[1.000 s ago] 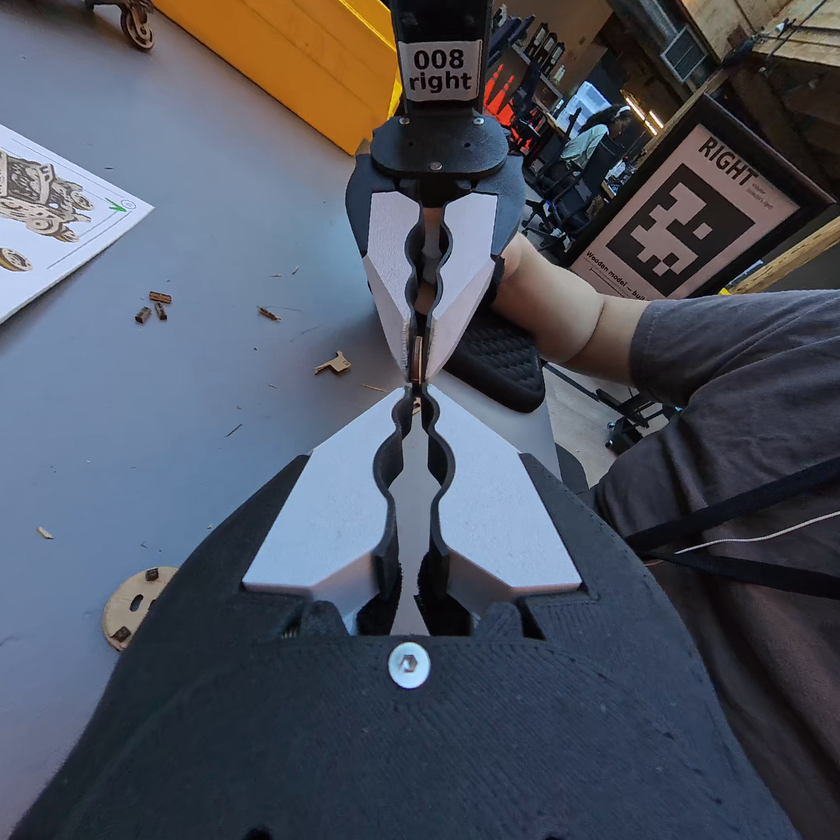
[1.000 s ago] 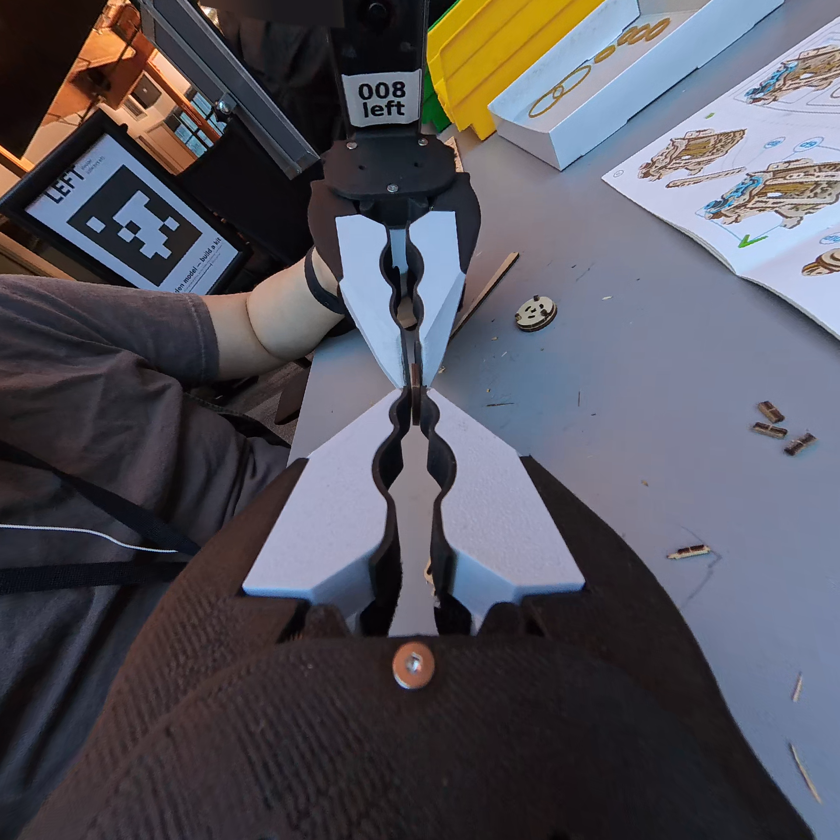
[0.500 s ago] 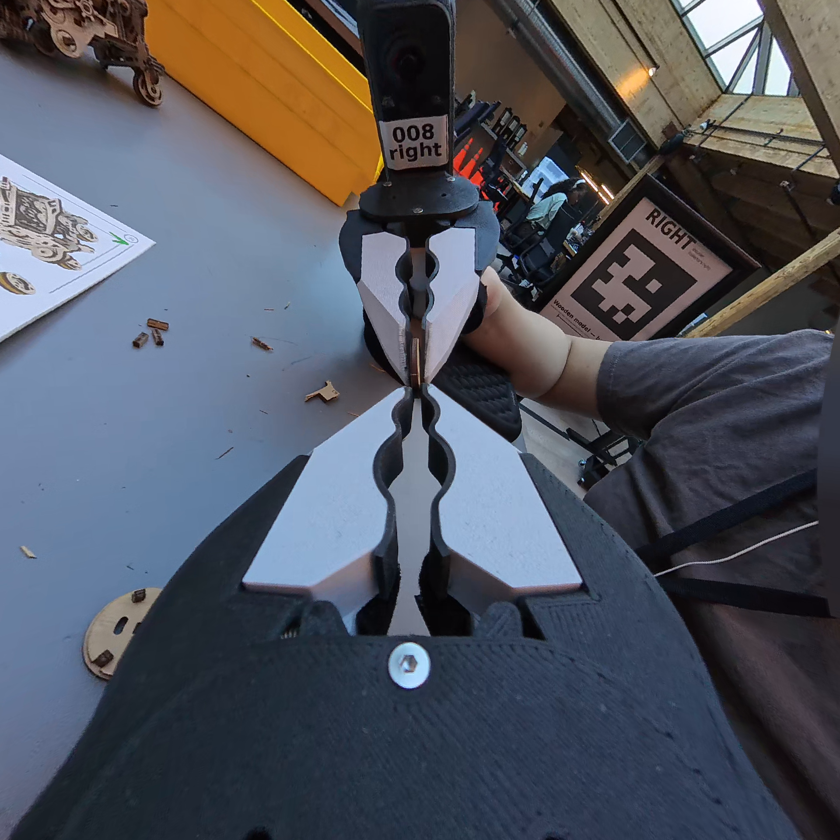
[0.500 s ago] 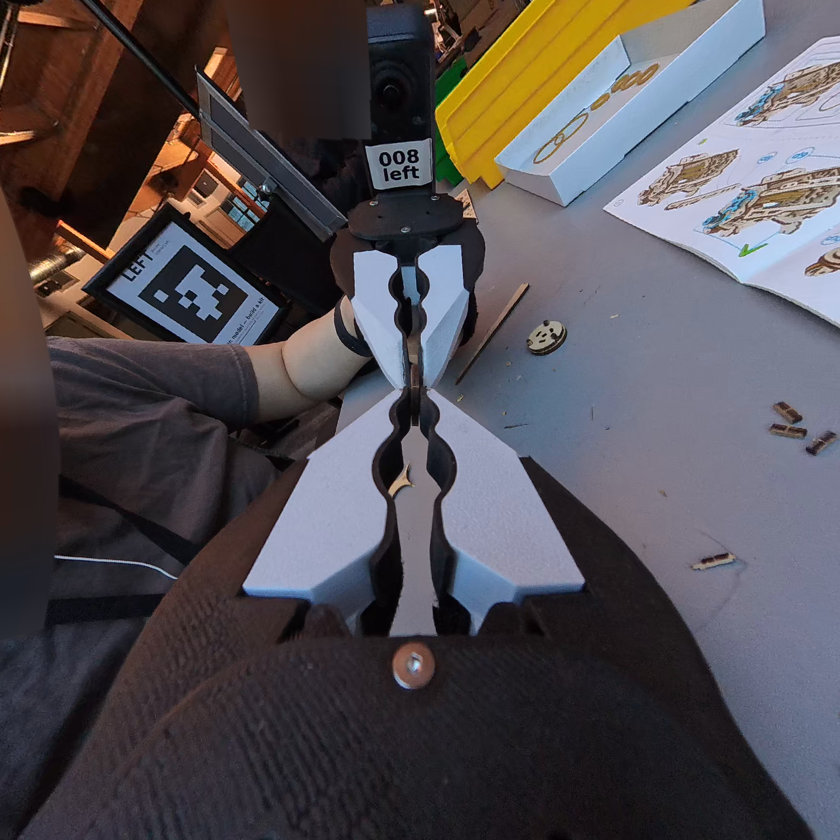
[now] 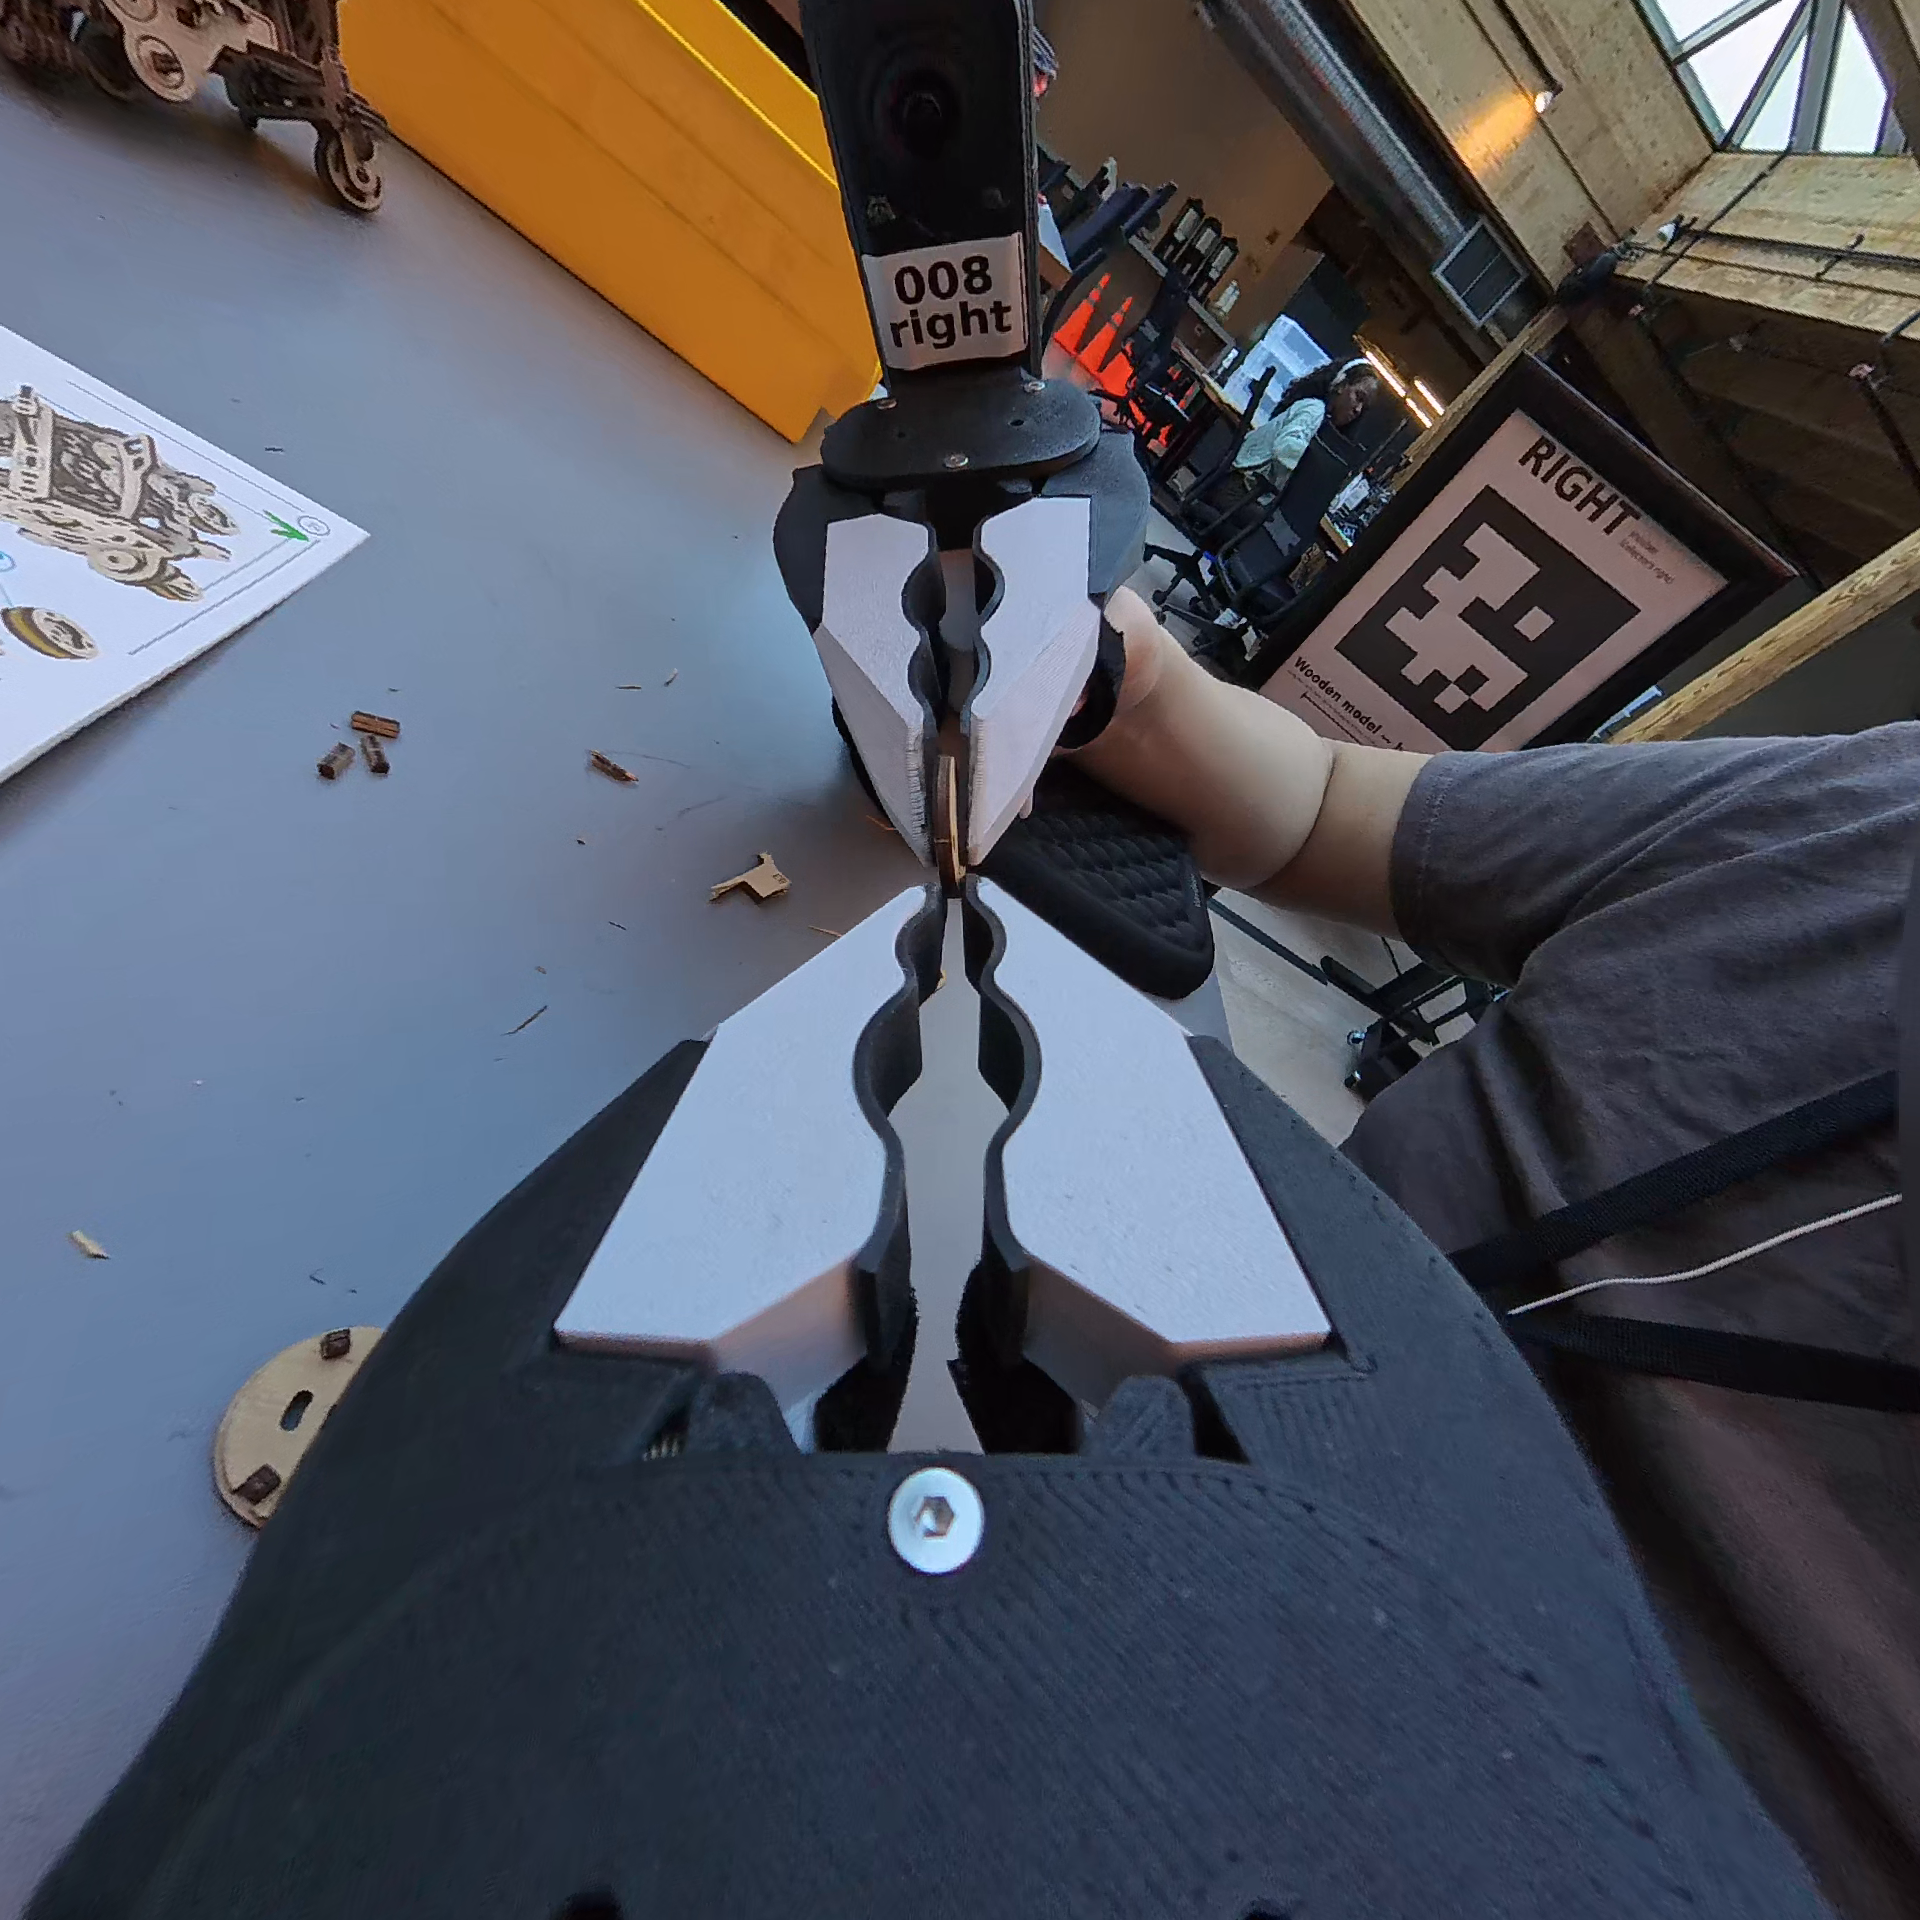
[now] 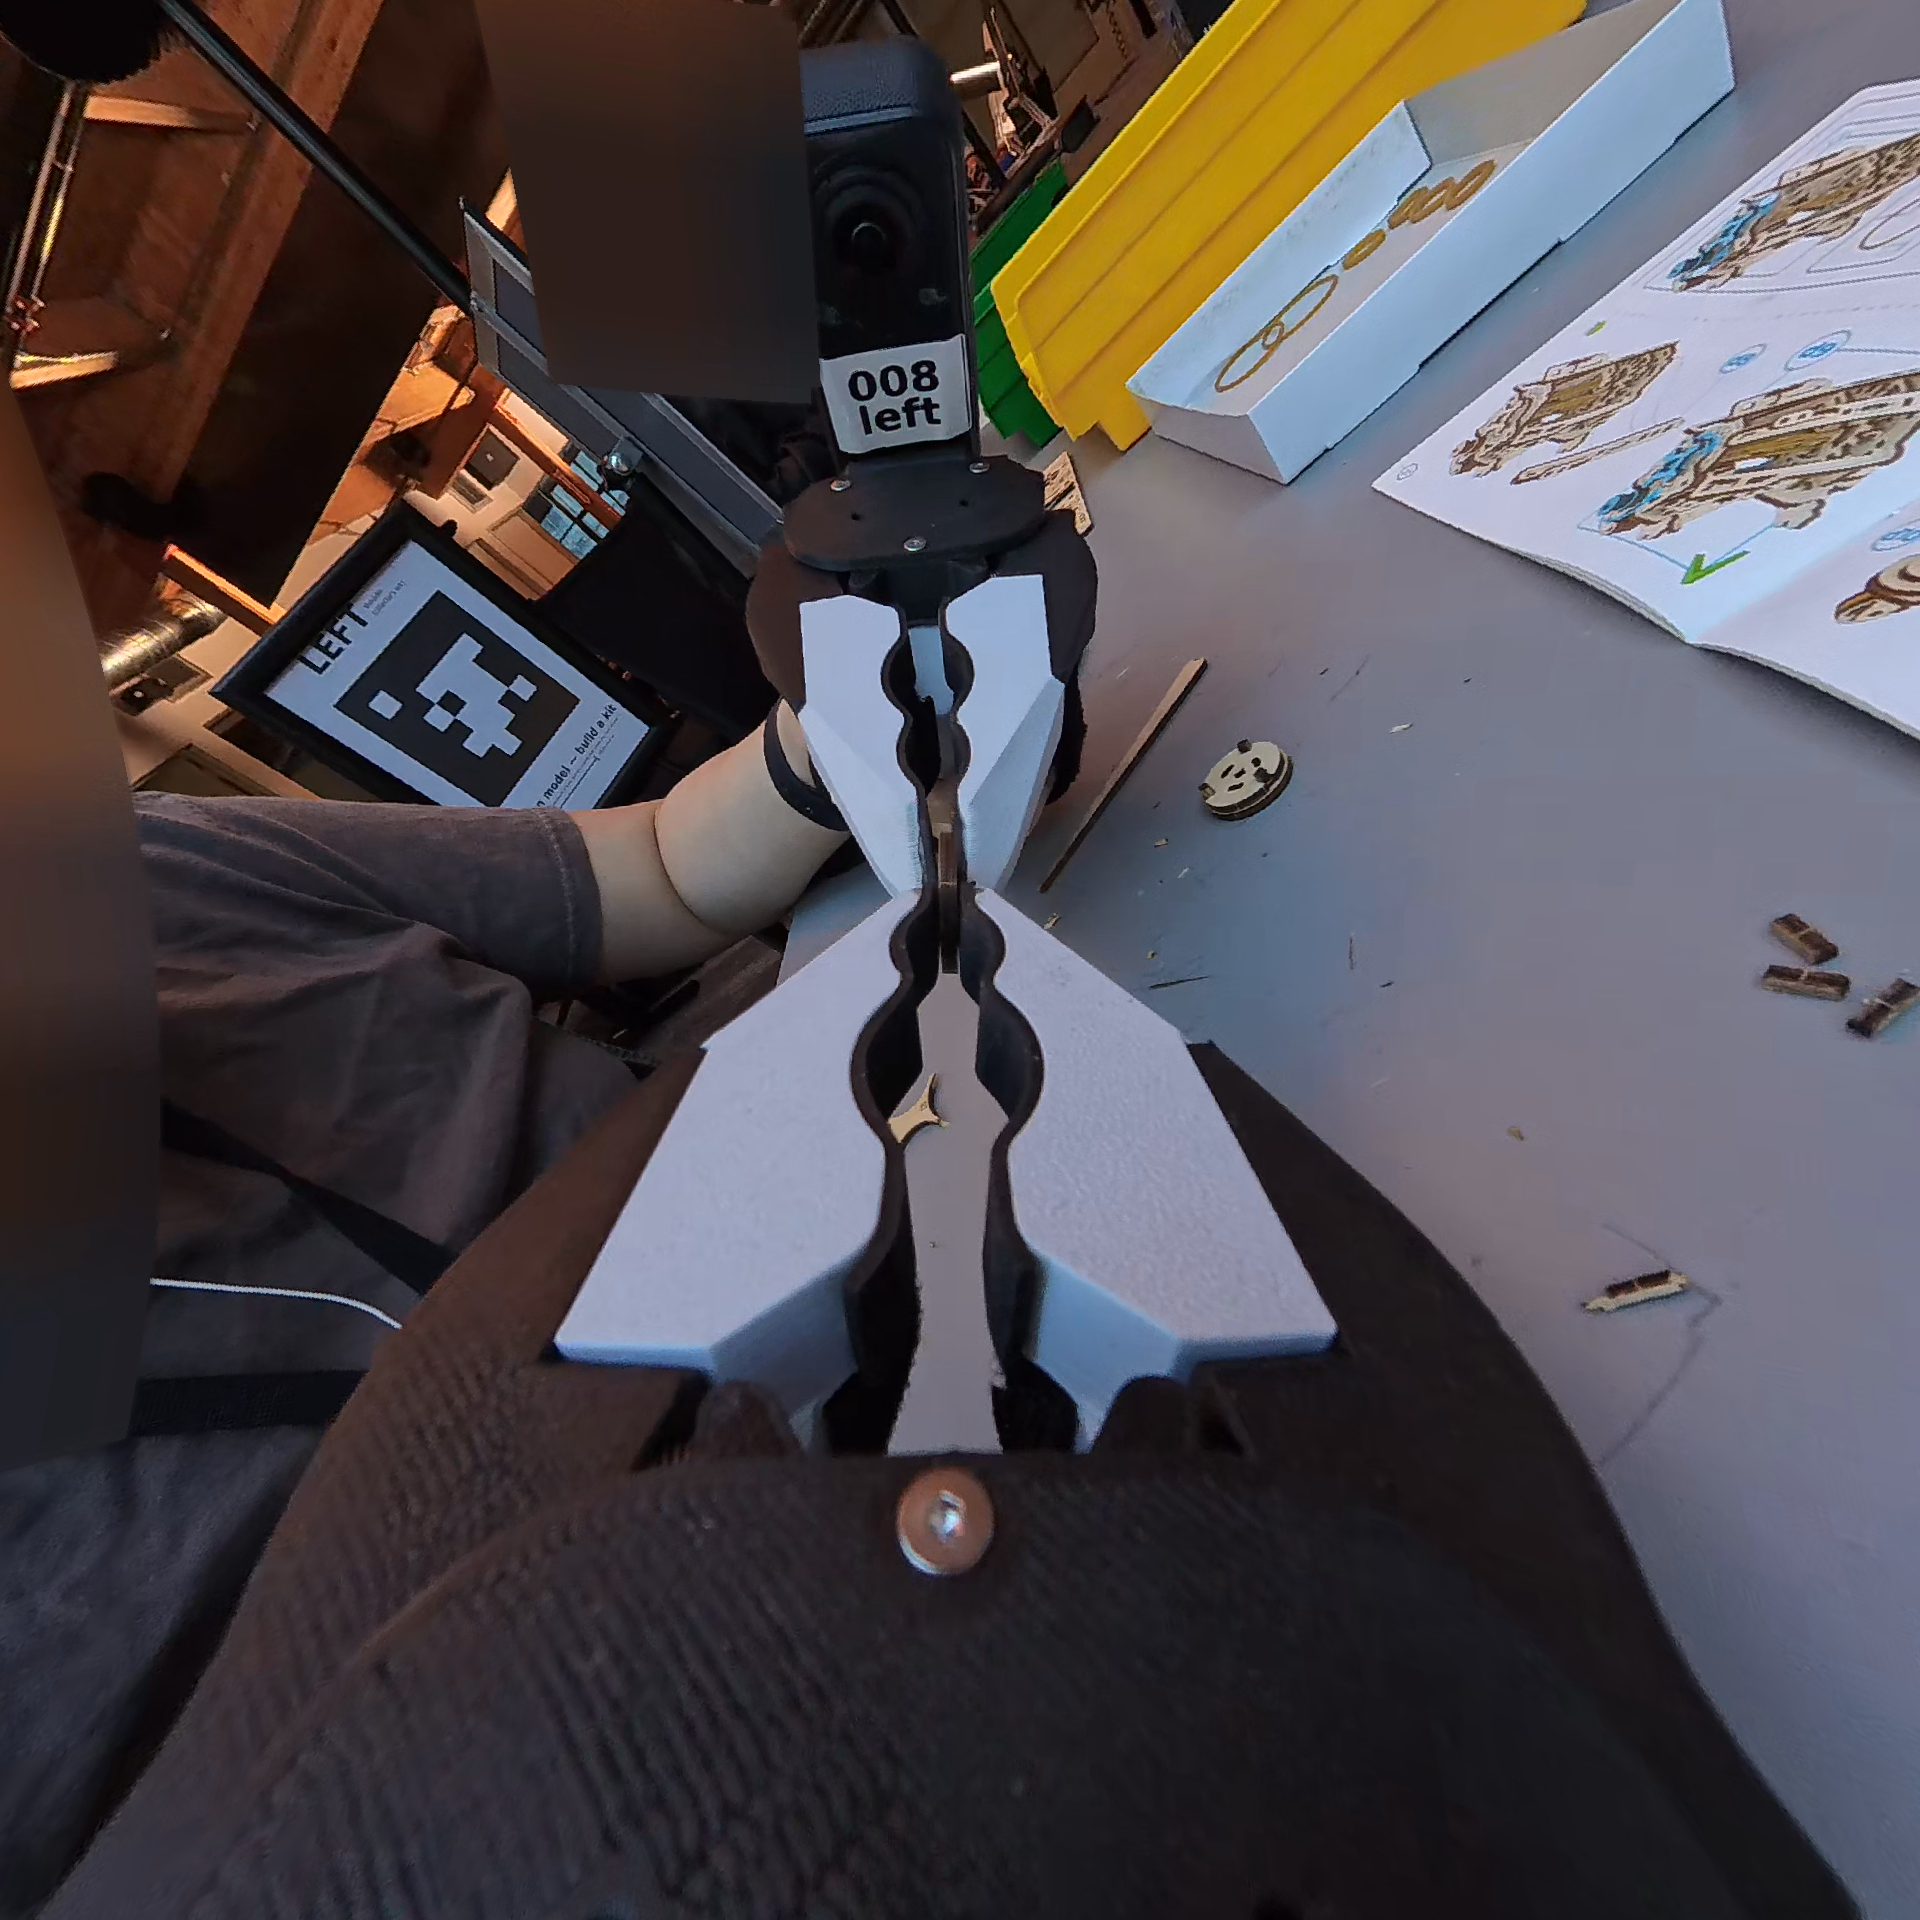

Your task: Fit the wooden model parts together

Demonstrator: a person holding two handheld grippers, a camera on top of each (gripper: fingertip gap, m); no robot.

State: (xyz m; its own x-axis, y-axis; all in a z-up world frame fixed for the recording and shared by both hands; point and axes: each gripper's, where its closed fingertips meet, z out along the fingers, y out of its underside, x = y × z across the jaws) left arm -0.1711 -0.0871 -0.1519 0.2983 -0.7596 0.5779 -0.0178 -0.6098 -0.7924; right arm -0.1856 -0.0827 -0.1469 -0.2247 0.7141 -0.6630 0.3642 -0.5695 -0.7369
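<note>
My two grippers face each other tip to tip above the grey table's near edge. In the left wrist view my left gripper (image 5: 945, 896) is shut, and the right gripper (image 5: 943, 857) opposite is shut on a thin wooden part (image 5: 945, 821) seen edge-on. In the right wrist view my right gripper (image 6: 948, 909) pinches that thin wooden part (image 6: 949, 925). The left gripper (image 6: 943, 868) meets it, with a sliver of wood (image 6: 942, 821) in its jaws. I cannot tell whether this is one part or two joined parts.
A round wooden disc (image 5: 281, 1423) (image 6: 1245, 779) lies on the table. So do small wood scraps (image 5: 358, 743) (image 6: 1808, 966) and a thin stick (image 6: 1127, 769). An instruction booklet (image 5: 125, 561) (image 6: 1714, 468), yellow bins (image 5: 623, 177), a white tray (image 6: 1455, 260) and a built wooden model (image 5: 187, 52) stand farther back. Left tips and right tips are each some 12 centimetres from the round wooden disc (image 6: 1245, 779).
Both grippers have tilted upward and drawn back slightly, so more of the room shows behind them. They stay tip to tip with the wood still pinched between them.
</note>
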